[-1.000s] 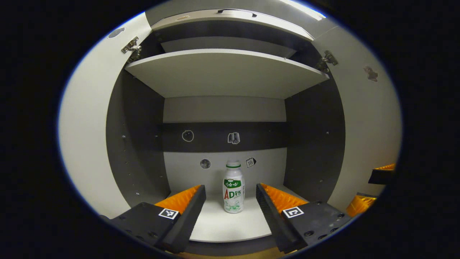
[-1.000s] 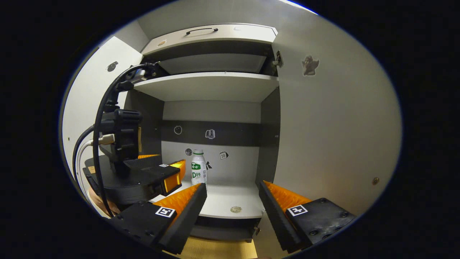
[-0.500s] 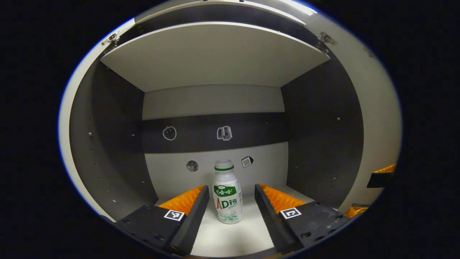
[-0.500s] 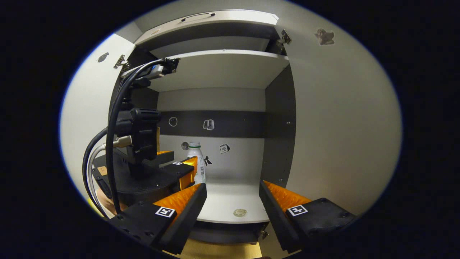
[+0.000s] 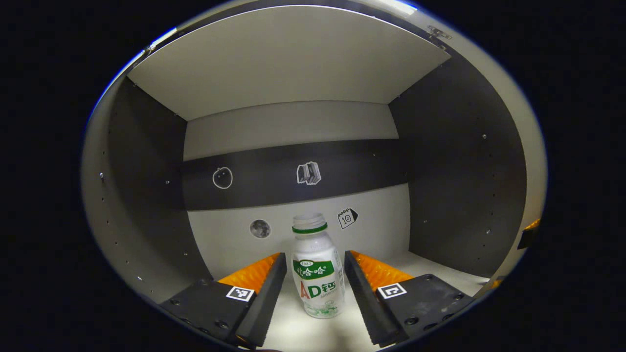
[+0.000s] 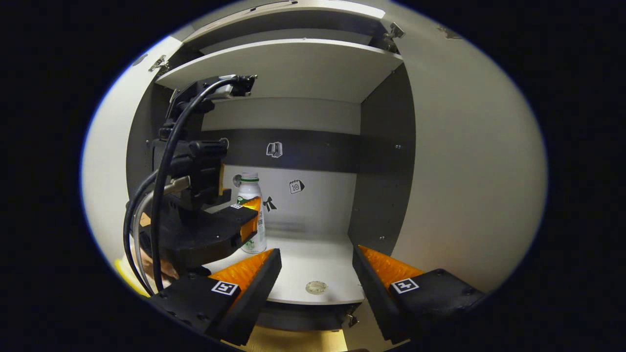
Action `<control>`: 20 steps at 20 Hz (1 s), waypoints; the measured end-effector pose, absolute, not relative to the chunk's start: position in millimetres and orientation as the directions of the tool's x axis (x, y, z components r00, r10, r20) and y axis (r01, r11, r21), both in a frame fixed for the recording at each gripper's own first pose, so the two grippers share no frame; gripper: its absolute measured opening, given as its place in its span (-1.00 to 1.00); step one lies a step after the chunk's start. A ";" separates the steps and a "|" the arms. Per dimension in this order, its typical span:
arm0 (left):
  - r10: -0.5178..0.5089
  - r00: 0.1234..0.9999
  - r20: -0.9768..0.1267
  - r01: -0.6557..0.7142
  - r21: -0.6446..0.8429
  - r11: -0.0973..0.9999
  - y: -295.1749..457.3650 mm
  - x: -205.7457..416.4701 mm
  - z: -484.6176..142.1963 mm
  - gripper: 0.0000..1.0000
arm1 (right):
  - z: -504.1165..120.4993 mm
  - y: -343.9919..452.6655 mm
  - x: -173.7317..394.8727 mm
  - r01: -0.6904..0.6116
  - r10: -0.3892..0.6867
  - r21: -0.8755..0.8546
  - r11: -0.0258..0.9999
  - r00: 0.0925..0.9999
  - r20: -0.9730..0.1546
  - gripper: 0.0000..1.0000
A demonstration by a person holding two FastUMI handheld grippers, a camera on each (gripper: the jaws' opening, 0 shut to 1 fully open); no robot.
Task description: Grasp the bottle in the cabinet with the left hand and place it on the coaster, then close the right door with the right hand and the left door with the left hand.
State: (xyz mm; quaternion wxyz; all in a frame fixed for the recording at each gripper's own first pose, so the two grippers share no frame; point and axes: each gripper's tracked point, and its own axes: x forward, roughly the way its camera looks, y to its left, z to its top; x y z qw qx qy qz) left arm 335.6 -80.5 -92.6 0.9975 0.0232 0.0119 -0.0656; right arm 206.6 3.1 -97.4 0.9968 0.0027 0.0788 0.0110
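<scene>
Bottle (image 5: 317, 274) upright on the lower cabinet shelf (image 5: 430, 266), low in the centre of the left gripper view, standing between the two fingers of the left tongs (image 5: 312, 274). Left tongs released, a narrow gap on each side of the bottle, no finger pressing on it. In the right gripper view, left tongs (image 6: 247, 220) at centre left with cables (image 6: 161, 186) above, bottle (image 6: 250, 188) partly hidden behind one finger. Right tongs (image 6: 315, 274) released at the bottom of that frame, in front of the shelf edge (image 6: 313, 298). Right door (image 6: 469, 161) open, at the right of the frame.
</scene>
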 end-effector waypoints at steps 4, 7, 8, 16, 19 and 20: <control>-0.114 0.993 -0.043 0.116 0.049 0.992 -78.5 345.1 -101.5 0.60 | -106.5 7.7 213.7 -0.043 0.043 0.008 0.999 0.983 -0.179 0.93; -0.116 0.992 -0.052 0.117 0.018 0.993 -77.8 349.4 -106.0 0.54 | -110.6 12.3 219.5 -0.062 0.069 0.038 0.997 0.979 -0.193 0.93; -0.114 0.991 -0.063 0.116 0.018 0.993 -77.7 351.7 -108.8 0.62 | -112.6 13.6 221.3 -0.068 0.076 0.047 0.997 0.977 -0.198 0.94; -0.123 0.988 -0.093 0.118 -0.053 0.992 -81.0 363.4 -118.6 0.54 | -128.2 8.2 233.2 -0.072 0.087 0.071 0.995 0.968 -0.235 0.94; -0.125 0.988 -0.093 0.121 -0.045 0.992 -81.0 362.6 -117.6 0.46 | -127.0 8.2 233.2 -0.078 0.092 0.071 0.994 0.970 -0.225 0.94; -0.129 0.987 -0.094 0.124 -0.057 0.991 -82.8 363.3 -118.0 0.46 | -125.8 8.1 233.0 -0.079 0.092 0.067 0.995 0.971 -0.220 0.94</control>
